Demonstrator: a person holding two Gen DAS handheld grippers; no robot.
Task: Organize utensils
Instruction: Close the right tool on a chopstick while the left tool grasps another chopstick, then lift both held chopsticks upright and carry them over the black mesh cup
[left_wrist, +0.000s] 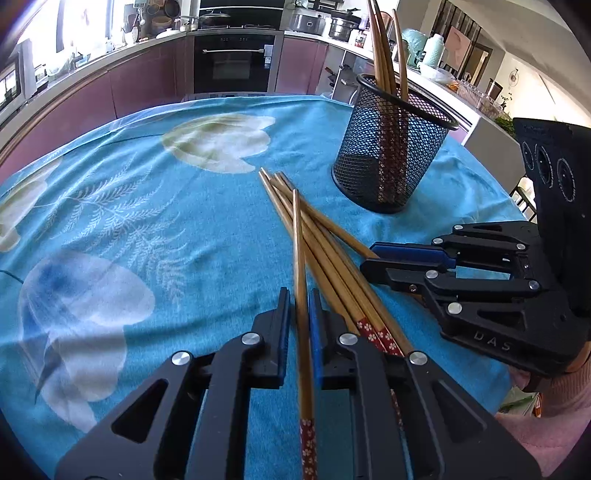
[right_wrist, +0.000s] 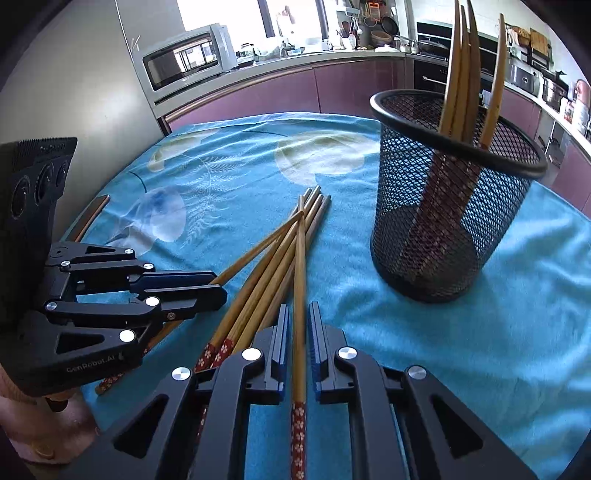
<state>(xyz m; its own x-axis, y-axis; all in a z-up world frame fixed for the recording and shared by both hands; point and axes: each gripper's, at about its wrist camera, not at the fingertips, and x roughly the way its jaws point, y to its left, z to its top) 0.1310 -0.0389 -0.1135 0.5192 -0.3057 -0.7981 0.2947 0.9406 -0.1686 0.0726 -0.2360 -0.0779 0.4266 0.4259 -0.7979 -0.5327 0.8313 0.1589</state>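
Here each gripper's fingers (left_wrist: 283, 332) pinch one chopstick (left_wrist: 301, 280) lengthwise between them.

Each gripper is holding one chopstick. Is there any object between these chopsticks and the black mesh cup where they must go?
Nothing visible blocks the way. The left gripper and right gripper each clamp one chopstick; only bare blue cloth lies before the mesh cup. Inside it, four chopsticks lean, leaving much of the mouth free.
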